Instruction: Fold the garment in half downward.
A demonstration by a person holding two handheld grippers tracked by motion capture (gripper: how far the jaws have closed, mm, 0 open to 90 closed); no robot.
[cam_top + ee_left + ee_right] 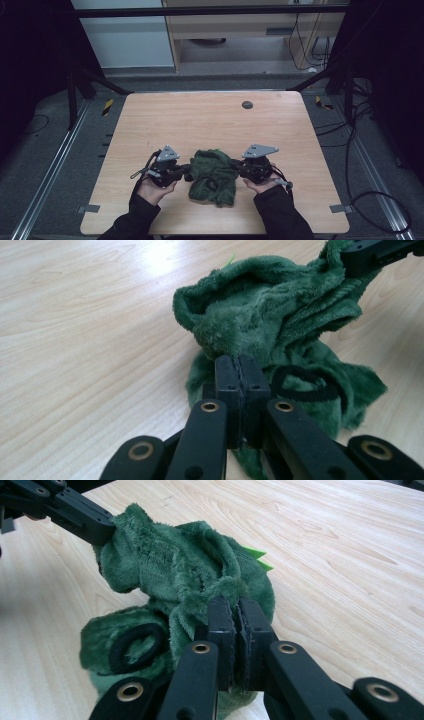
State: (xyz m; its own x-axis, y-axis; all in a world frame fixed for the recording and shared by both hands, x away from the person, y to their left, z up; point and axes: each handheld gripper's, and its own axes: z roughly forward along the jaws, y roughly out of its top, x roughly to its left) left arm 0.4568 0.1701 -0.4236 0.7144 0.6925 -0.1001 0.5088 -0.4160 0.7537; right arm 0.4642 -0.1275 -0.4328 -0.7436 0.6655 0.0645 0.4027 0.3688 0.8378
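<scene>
Pinching a green fleece garment (214,177) from both sides: left claw (239,371) clenched on one edge, right claw (235,614) on the opposite. Garment bunched at counter (210,120) near edge. Likely soft, light, floppy; best gripped at hems, since folds slip.

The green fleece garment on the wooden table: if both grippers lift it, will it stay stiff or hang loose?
The fluffy green fleece garment probably hangs loose: it already bunches in soft folds. It seems light. The thick pile likely resists slipping where the left gripper and right gripper pinch it.
</scene>
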